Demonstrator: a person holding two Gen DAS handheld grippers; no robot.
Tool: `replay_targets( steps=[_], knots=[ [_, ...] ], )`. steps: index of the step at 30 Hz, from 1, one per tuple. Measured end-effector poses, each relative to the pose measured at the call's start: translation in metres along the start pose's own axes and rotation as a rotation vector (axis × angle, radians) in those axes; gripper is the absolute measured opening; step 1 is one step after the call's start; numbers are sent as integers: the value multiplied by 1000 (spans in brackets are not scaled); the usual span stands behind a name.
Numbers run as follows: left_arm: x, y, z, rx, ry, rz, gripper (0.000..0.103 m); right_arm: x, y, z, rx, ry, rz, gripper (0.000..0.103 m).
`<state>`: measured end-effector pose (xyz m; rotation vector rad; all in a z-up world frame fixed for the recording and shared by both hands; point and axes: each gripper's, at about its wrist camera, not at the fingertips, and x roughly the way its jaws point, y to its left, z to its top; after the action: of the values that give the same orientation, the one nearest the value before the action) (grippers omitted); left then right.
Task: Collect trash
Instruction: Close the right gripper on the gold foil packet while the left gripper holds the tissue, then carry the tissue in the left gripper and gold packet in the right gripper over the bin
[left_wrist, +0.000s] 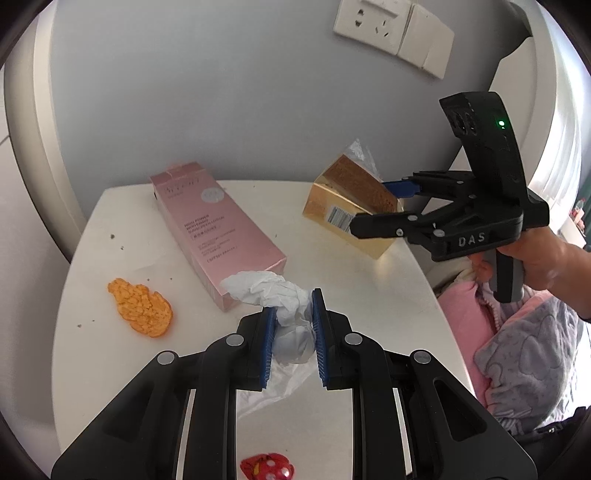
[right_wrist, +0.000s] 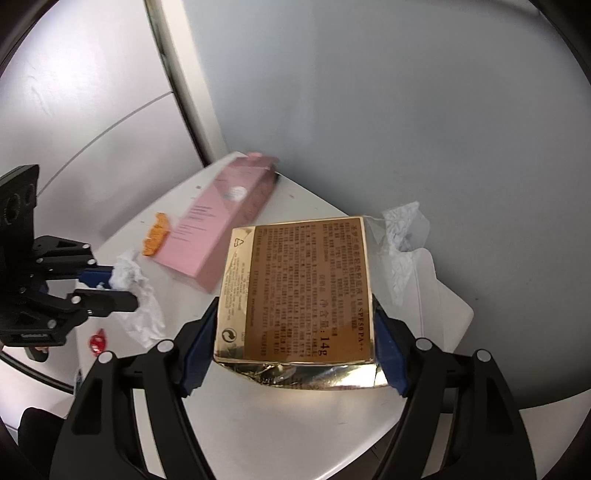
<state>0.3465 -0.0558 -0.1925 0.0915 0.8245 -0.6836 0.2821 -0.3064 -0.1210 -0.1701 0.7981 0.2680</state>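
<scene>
So the left gripper (left_wrist: 293, 332) has its blue pads clamped on a crumpled white tissue wad (left_wrist: 284, 314), holding it over the near part of the small white table (left_wrist: 369, 288). The right gripper (right_wrist: 295, 332) has its fingers squeezed onto both sides of a gold box (right_wrist: 299, 288), tilted and lifted off the tabletop near the right edge (there's clear cellophane (right_wrist: 402, 236) sticking out behind it).

Still lying on the table: a long pink box (left_wrist: 218, 232) running from the back toward the middle, an orange peel (left_wrist: 142, 308) to its left, fairly near the left edge, and a red wrapper (left_wrist: 266, 467) right at the near edge under the left gripper. The middle strip between the pink box and the gold box is open. The back edge butts up to the grey wall (left_wrist: 184, 92), so no room there. Pink and grey bedding (left_wrist: 517, 350) sits just past the right edge.
</scene>
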Motion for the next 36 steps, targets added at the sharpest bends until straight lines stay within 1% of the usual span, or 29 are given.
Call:
replay_targets(
  steps=[8, 13, 18, 27, 36],
  knots=[
    [-35, -16, -1, 11, -32, 37, 17, -27, 35, 2, -54, -29, 52, 71],
    [-61, -25, -9, 5, -46, 72, 17, -38, 56, 0, -80, -43, 77, 71],
    [-90, -32, -21, -9, -64, 110, 17, -50, 85, -2, -121, -58, 108, 71],
    [-144, -32, -57, -57, -94, 184, 17, -58, 146, -11, -204, -68, 178, 71],
    [-199, -29, -108, -131, -114, 275, 17, -56, 216, -23, -287, -65, 268, 71]
  ],
)
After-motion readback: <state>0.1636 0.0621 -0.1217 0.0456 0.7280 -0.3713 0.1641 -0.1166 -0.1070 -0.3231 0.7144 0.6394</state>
